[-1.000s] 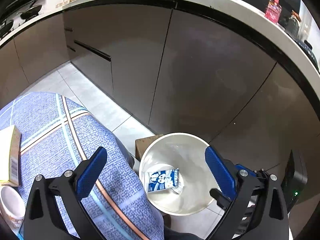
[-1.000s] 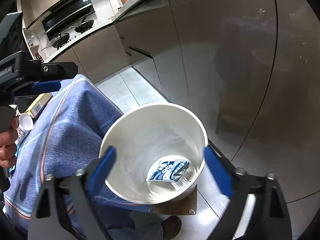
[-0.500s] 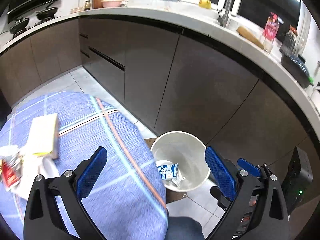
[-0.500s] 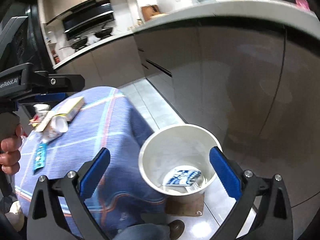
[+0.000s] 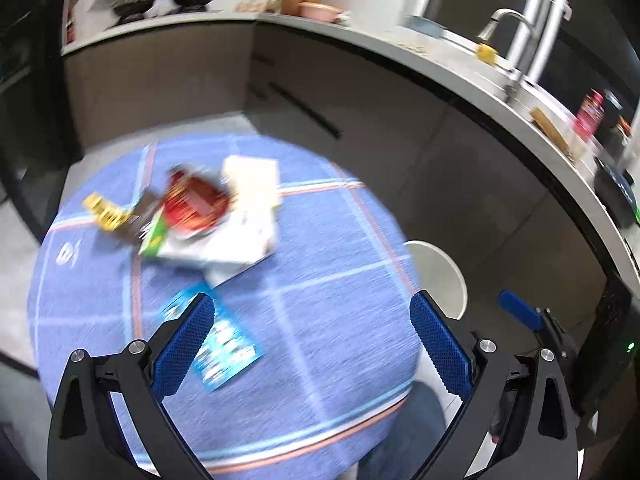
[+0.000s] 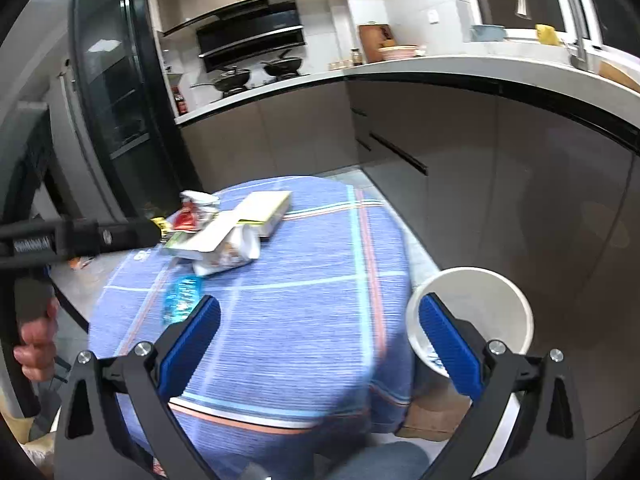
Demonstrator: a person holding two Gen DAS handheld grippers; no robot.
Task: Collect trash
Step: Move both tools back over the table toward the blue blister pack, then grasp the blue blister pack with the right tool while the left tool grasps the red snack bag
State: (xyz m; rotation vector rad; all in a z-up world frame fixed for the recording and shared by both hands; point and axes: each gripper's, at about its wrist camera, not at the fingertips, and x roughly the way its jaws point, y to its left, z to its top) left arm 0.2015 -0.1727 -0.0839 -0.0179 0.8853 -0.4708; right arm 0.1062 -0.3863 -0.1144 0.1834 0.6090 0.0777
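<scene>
Trash lies heaped on the far left of my blue checked worktop [image 5: 320, 288] in the left wrist view: a red wrapper [image 5: 196, 210] on white packaging [image 5: 248, 220], a yellow wrapper [image 5: 105, 211] further left. A blue packet [image 5: 224, 350] sits near my left tongs [image 5: 312, 344], which are released and empty. The white bin [image 5: 440, 276] stands right of the worktop.

From the right wrist, my right tongs [image 6: 318, 344] are likewise spread wide, holding nothing. The bin [image 6: 476, 308] sits low right, a blue-and-white wrapper [image 6: 434, 356] inside; the heap [image 6: 224, 232] lies far left.

Motion blur smears my view of the wrappers [image 5: 192, 216]; the table's [image 6: 280, 320] edge hides most of the bin [image 6: 480, 300].
</scene>
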